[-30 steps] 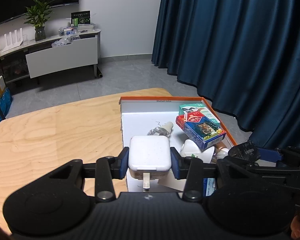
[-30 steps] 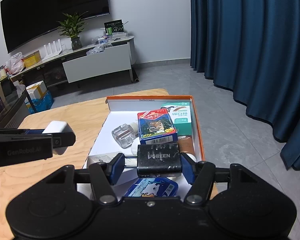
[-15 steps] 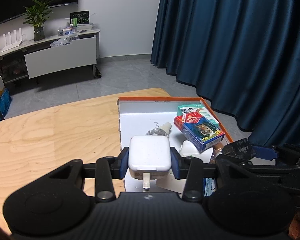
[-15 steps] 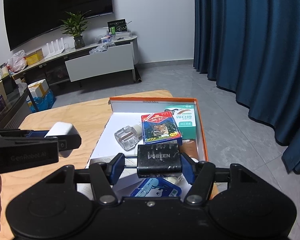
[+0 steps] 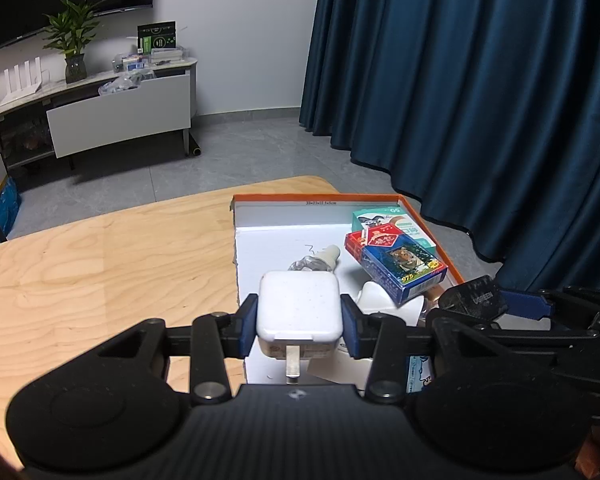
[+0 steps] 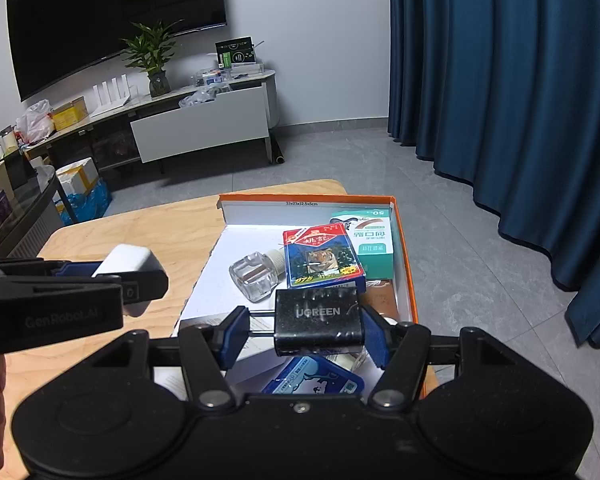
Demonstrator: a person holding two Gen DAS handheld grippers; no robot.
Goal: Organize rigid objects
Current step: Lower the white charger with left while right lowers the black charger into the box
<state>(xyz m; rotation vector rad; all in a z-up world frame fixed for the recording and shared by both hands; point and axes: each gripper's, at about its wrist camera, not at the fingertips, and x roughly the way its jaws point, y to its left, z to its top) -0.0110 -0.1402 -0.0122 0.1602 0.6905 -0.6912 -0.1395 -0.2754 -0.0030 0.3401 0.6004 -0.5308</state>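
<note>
My left gripper [image 5: 299, 325] is shut on a white charger [image 5: 298, 308], held above the near left edge of an orange-rimmed white box [image 5: 316, 198]. My right gripper [image 6: 305, 330] is shut on a black UGREEN charger [image 6: 317, 315], held over the near part of the same box [image 6: 306, 199]. The white charger also shows in the right wrist view [image 6: 127, 265], and the black one in the left wrist view [image 5: 473, 300]. In the box lie a blue and red card box [image 6: 322, 255], a teal box [image 6: 370, 238] and a clear glass bottle [image 6: 254, 277].
The box sits on the right end of a light wooden table [image 5: 100, 264]. A blue packet [image 6: 314, 376] and white papers [image 6: 204, 326] lie in the box's near end. Dark blue curtains [image 5: 480, 80] hang at the right. A TV cabinet [image 6: 200, 128] stands beyond the grey floor.
Both grippers have drifted slightly back and to the left with their chargers still held. Nothing in the box has moved.
</note>
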